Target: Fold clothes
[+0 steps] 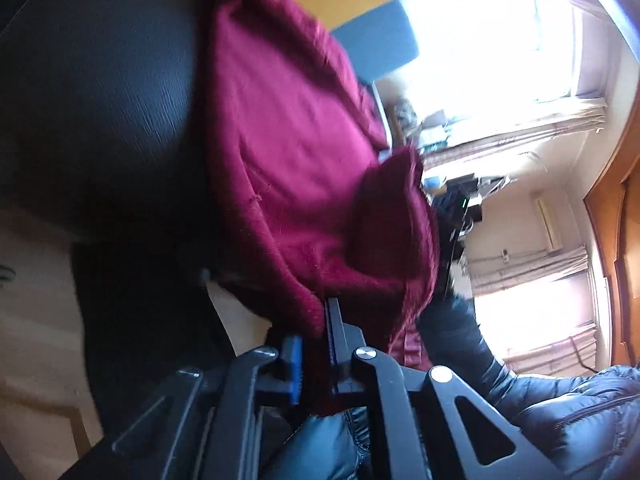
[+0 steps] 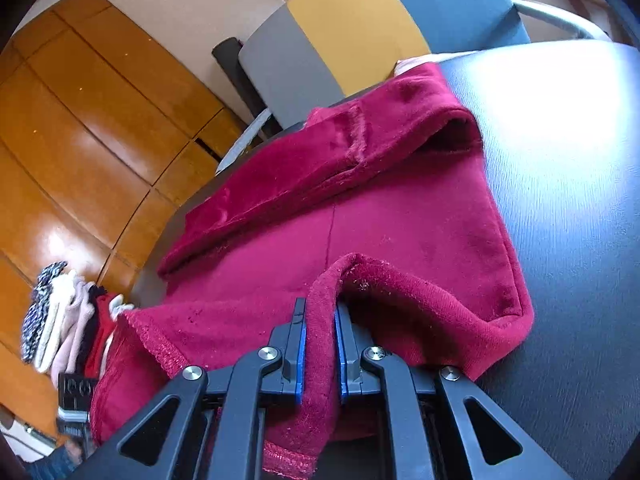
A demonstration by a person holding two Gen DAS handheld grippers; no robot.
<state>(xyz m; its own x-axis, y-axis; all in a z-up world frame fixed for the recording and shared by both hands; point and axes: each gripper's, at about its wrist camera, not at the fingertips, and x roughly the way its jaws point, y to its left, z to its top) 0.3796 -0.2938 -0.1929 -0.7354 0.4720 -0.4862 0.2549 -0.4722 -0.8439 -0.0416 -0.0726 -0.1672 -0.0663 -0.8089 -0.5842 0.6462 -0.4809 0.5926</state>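
A crimson fleece garment (image 2: pixel 400 216) lies partly folded on a dark round table (image 2: pixel 568 208). My right gripper (image 2: pixel 320 320) is shut on a raised edge of the garment near its hem, low over the table. In the left wrist view the same garment (image 1: pixel 288 140) hangs across the table (image 1: pixel 100 100), and my left gripper (image 1: pixel 316 332) is shut on a bunched edge of it, lifted above the table's edge. The view is tilted and blurred.
A chair with grey, yellow and blue panels (image 2: pixel 352 28) stands behind the table. A pile of other clothes (image 2: pixel 64 312) lies at the left near wooden cabinets (image 2: pixel 80 120). The person's dark puffer jacket (image 1: pixel 560 408) is close to the left gripper. Bright windows (image 1: pixel 480 48) are behind.
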